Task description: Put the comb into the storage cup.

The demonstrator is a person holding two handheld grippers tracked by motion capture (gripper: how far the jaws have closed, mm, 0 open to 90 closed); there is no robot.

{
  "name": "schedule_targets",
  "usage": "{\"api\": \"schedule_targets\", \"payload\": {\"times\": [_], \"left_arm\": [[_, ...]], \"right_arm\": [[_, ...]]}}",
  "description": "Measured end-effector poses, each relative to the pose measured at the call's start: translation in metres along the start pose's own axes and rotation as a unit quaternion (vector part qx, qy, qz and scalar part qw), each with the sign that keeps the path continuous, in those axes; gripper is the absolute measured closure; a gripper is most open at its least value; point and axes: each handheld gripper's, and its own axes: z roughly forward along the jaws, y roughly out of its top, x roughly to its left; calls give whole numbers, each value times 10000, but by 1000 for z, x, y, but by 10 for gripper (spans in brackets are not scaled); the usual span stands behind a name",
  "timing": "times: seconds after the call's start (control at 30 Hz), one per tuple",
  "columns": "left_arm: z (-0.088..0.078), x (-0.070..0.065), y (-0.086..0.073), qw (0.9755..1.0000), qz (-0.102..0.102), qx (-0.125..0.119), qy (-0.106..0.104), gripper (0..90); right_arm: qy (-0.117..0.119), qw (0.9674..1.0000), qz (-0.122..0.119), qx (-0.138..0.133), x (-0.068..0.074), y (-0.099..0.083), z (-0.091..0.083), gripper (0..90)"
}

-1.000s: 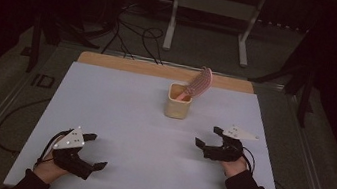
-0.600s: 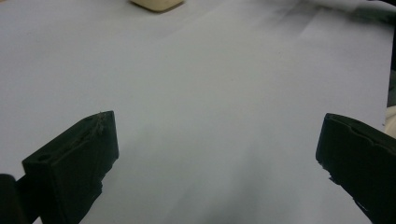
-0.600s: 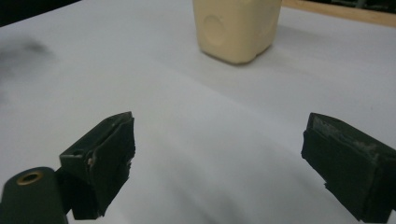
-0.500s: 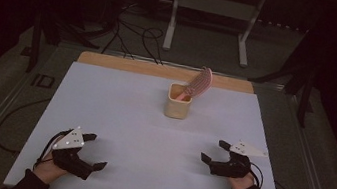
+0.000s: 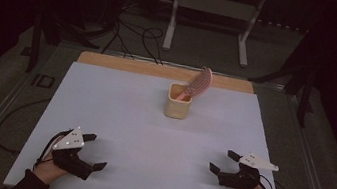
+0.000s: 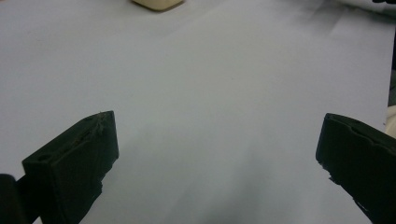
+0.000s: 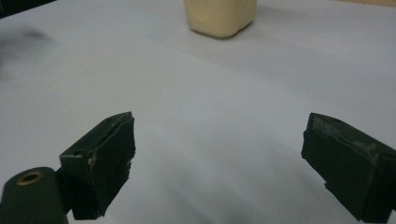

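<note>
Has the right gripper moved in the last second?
Yes. The right gripper has pulled back from the cup toward the table's near right edge, jaws open.

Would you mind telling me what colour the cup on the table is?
The cup is pale cream-yellow; the right gripper view shows it best.

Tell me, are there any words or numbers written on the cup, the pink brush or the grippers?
None can be read: the cream cup, the pink brush standing in it, the white table cover, the left gripper and the right gripper all look plain, with no letters, numbers or signs.
</note>
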Motion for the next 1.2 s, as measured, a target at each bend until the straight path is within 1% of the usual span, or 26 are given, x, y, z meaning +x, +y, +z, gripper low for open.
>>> {"api": "schedule_targets", "payload": {"times": [0.13, 0.23, 0.3, 0.37, 0.43, 0.57, 0.83, 0.97, 1.2], "left_arm": [[0, 0, 0, 10000, 1, -5, -1, 1], [0, -1, 0, 10000, 13, 6, 3, 1], [0, -1, 0, 10000, 16, 10, 9, 1], [0, -1, 0, 10000, 17, 7, 10, 1], [0, -1, 0, 10000, 20, 11, 8, 1], [-1, -1, 0, 10000, 28, 10, 15, 1], [-1, -1, 0, 10000, 19, 12, 20, 1], [0, -1, 0, 10000, 16, 11, 20, 1], [-1, -1, 0, 10000, 5, 0, 12, 1]], "right_arm": [[-22, 10000, 53, 60, 1, -7, -5, 93], [-40, 10000, 0, 72, 2, -9, -6, 93], [-80, 9999, -94, 79, 3, -9, -4, 93], [-65, 9999, -131, 85, 4, -8, -2, 93], [-77, 9997, -187, 152, 6, -8, 0, 93], [-80, 9996, -195, 162, 6, -8, 0, 93], [-128, 9993, -300, 157, 9, -7, 2, 93], [-88, 9993, -332, 160, 10, -7, 3, 93], [-46, 9993, -320, 173, 10, -7, 4, 93]]}}
